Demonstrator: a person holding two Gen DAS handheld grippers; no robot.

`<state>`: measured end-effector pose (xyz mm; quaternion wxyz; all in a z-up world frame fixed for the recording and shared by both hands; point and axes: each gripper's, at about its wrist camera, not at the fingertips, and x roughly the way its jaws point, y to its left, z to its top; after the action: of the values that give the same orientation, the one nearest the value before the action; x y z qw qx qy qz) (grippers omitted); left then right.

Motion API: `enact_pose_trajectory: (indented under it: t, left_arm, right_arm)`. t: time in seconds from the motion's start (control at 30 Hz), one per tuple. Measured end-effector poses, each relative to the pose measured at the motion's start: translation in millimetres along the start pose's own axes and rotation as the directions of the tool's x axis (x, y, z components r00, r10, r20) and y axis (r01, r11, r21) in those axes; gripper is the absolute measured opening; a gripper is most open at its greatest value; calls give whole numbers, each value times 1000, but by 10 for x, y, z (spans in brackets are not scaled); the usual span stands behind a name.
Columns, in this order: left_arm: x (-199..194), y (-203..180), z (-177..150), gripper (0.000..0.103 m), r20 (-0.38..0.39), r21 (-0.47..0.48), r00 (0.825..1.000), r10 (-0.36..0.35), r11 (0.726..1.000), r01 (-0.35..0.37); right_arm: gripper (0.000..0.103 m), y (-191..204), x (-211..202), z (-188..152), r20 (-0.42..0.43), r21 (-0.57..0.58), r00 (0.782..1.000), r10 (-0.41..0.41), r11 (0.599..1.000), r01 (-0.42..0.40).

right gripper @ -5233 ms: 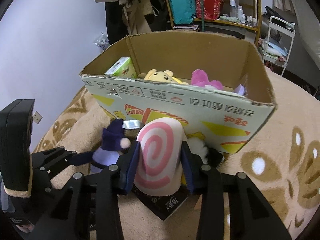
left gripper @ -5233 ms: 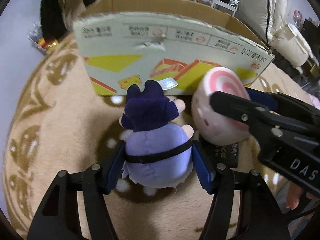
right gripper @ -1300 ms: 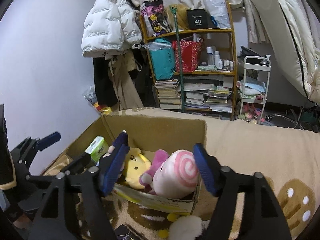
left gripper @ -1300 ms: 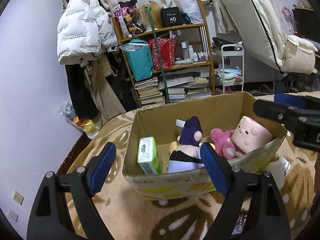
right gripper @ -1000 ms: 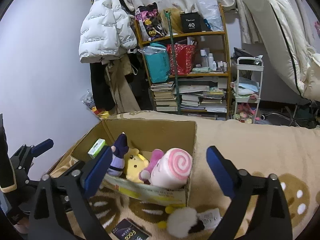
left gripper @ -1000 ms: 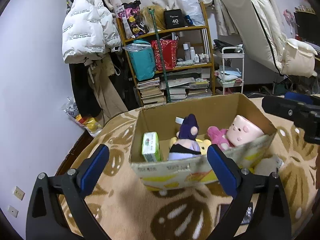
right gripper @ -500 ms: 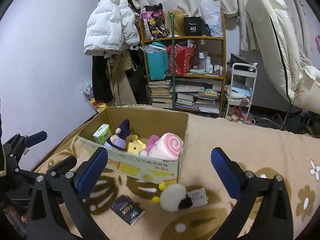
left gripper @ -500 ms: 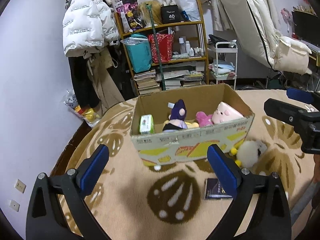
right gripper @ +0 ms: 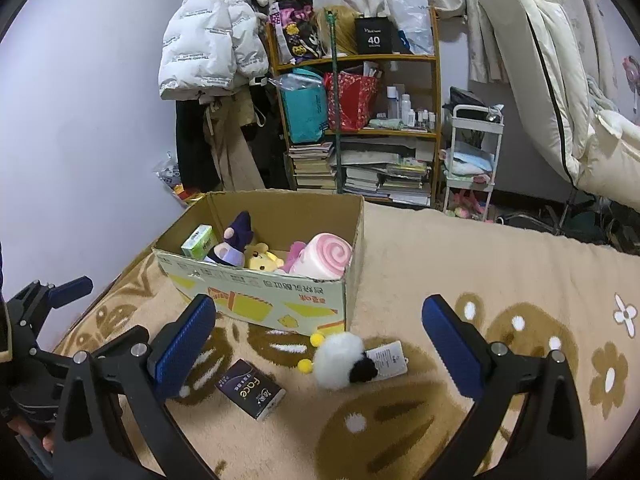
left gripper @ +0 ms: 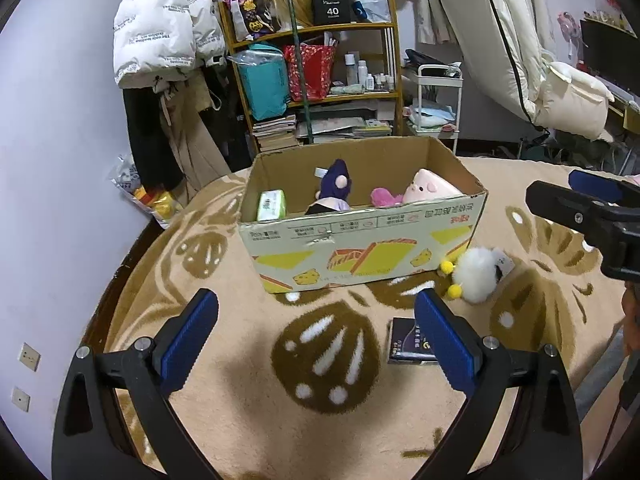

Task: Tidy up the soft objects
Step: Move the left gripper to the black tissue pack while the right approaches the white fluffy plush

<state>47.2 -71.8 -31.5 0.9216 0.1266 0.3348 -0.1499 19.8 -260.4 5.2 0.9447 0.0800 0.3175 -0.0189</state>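
Observation:
A cardboard box (left gripper: 360,240) (right gripper: 256,292) stands on the beige carpet. Inside it are a purple plush (left gripper: 336,192) (right gripper: 234,244), a pink swirl plush (left gripper: 428,190) (right gripper: 324,258), a yellow bear plush (right gripper: 262,258), a magenta plush (left gripper: 384,198) and a green tissue pack (left gripper: 272,206) (right gripper: 198,242). A white fluffy plush (left gripper: 476,274) (right gripper: 340,354) with yellow pom-poms lies on the carpet by the box's front right corner. My left gripper (left gripper: 316,336) and my right gripper (right gripper: 320,350) are both wide open and hold nothing, well back from the box.
A dark small box (left gripper: 412,344) (right gripper: 250,388) lies on the carpet in front of the cardboard box. Behind stand a cluttered shelf (right gripper: 360,120), a white trolley (right gripper: 472,160), hanging coats (right gripper: 208,40) and a cream recliner (left gripper: 520,60).
The purple and pink swirl plushes, held in my grippers on the carpet earlier, now sit in the box. Both grippers have opened and pulled back and up from the box.

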Motion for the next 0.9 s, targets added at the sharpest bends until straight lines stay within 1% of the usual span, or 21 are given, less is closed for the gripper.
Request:
enact_pose_trajectory:
  t: [0.1, 0.2, 0.37, 0.57, 0.8, 0.9]
  left_arm:
    - [68, 3, -23, 98, -5, -17, 999, -43, 999, 43]
    - [137, -15, -39, 98, -9, -26, 998, -64, 998, 64]
    - [252, -42, -56, 98, -19, -54, 993, -118, 992, 116]
    - [401, -94, -72, 98, -36, -70, 988, -148, 987, 146]
    - [583, -182, -78, 98, -72, -69, 975, -209, 976, 204]
    - [657, -220, -102, 98, -94, -67, 971, -222, 974, 216]
  right_arm:
    - [103, -31, 66, -19, -19, 9, 1000, -12, 1000, 12]
    - [103, -44, 150, -38, -41, 16, 999, -17, 1000, 18]
    - [103, -54, 277, -64, -76, 16, 997, -35, 999, 36]
    - [103, -118, 423, -109, -129, 42, 991, -41, 998, 47]
    - [103, -178, 562, -142, -166, 77, 985, -40, 996, 53]
    - [103, -190, 634, -165, -193, 85, 981, -37, 995, 54]
